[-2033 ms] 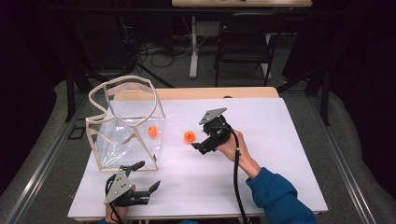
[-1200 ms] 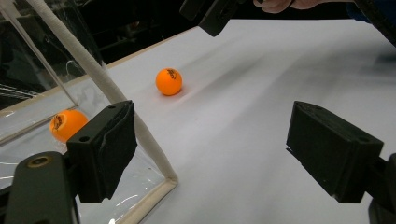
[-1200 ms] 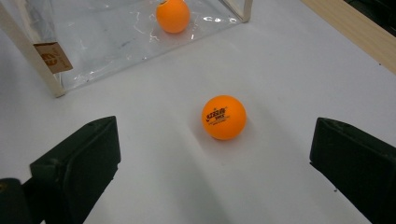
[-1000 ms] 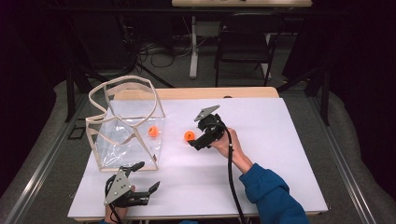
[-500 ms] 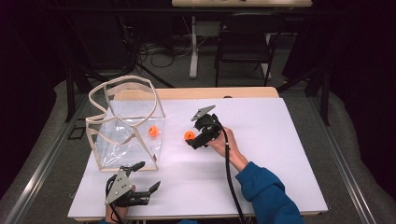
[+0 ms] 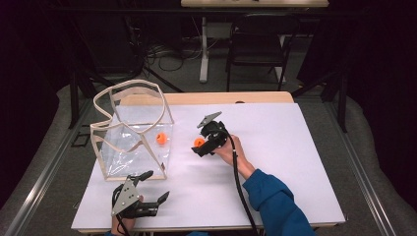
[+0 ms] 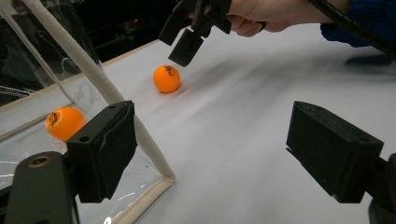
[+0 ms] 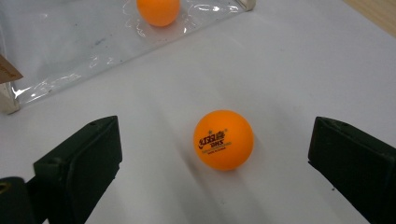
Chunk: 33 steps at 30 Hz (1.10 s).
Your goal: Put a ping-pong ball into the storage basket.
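So we've got the white table (image 6: 295, 162) with the clear bag (image 6: 133, 132) standing open on it, and everything else sits relative to that bag. It's held in shape by its stiff cream trim, mouth facing up, which looks like the whole point: something to drop balls into. One ball (image 6: 161, 139) is already inside, resting on the bottom against the wall nearest the right gripper.

The left gripper (image 6: 147, 189) rests on the table just in front of the bag's near corner, jaws wide and holding nothing. Our guess is it's parked there to steady the bag if needed, since its view looks right along that corner trim.

The right gripper (image 6: 202, 146) is off to the bag's right, tilted down over the loose ball (image 6: 198, 142). Jaws are spread wide, one on each side of the ball, not touching it yet. In the right gripper view the loose ball (image 8: 223, 139) sits centred between them, so closing should catch it squarely. It's smooth and round though, so we reckon an off-centre squeeze could squirt it away.
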### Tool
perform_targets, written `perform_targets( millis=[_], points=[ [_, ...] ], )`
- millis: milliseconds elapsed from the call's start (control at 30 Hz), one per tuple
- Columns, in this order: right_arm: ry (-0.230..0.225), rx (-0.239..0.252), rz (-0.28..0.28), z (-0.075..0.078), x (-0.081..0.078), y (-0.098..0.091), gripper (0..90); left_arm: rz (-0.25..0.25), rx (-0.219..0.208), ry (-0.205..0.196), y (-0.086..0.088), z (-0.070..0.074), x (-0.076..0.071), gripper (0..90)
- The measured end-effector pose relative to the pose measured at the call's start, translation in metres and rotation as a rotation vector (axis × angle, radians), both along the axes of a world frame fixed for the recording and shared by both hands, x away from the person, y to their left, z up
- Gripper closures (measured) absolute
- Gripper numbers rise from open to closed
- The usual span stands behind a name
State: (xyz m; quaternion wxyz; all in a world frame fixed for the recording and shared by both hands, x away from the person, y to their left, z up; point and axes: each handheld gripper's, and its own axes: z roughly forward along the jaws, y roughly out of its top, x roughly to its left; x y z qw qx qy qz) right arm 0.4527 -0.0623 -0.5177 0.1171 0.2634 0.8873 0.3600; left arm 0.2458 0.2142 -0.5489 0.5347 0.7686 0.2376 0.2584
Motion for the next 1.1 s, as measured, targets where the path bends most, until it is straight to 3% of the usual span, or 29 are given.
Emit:
perform_targets(
  millis=[533,800,900,1100],
  points=[
    [0.049,-0.004,-0.017,-0.014,0.013,0.004,0.1,-0.004,0.003,0.003,-0.002,-0.001,0.000,15.7],
    [0.043,-0.002,-0.018,-0.017,0.013,0.007,1.9,-0.005,-0.001,0.003,-0.002,0.000,0.000,15.7],
    [0.058,-0.002,-0.022,-0.019,0.013,0.008,12.1,-0.005,-0.002,0.005,-0.002,0.000,0.000,15.7],
    [0.056,-0.019,-0.033,-0.023,0.014,0.009,20.4,-0.006,-0.003,0.004,-0.002,0.000,0.000,15.7]
  ],
)
